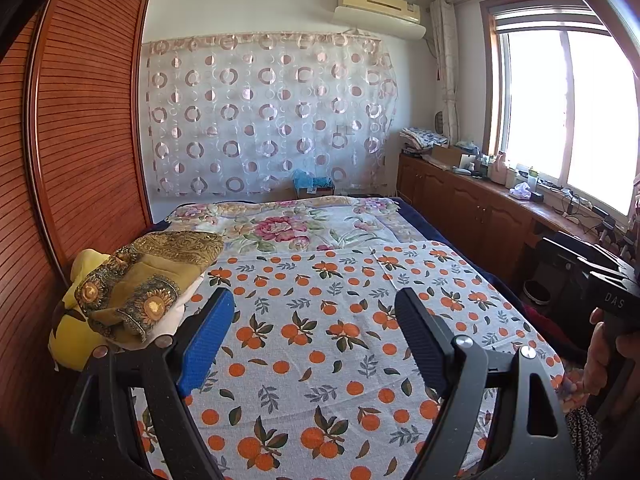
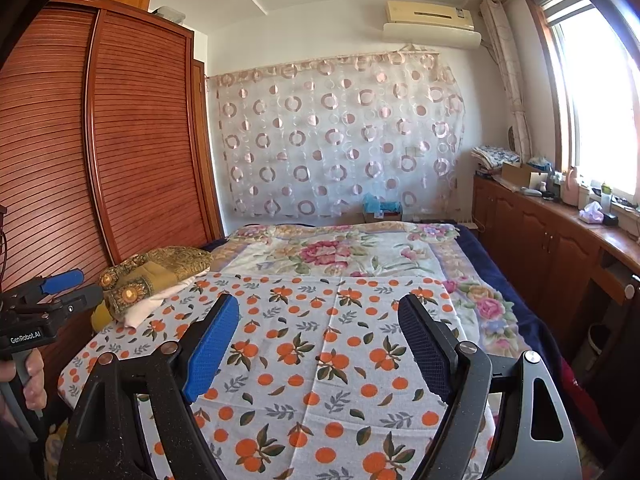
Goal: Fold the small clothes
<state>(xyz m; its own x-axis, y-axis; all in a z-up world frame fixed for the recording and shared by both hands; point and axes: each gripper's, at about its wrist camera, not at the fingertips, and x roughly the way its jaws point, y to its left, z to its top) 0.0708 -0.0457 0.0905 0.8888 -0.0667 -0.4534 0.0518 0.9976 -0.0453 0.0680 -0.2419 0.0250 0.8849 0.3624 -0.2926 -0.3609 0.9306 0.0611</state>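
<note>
We could snag the orange-print sheet point(image 1: 320, 340) instead of the clothes pile point(image 1: 136, 284), which sits at ten o'clock by the bed's edge and might slide off. We count one pile. Our two tongs, left gripper point(image 1: 316, 344) and right gripper point(image 2: 320, 344), gape wide, holding nothing.

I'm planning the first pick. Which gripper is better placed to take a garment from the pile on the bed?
Left. The clothes pile lies just beside the open left gripper, while the right gripper, also open and empty, faces bare orange-print cloth farther away.
</note>
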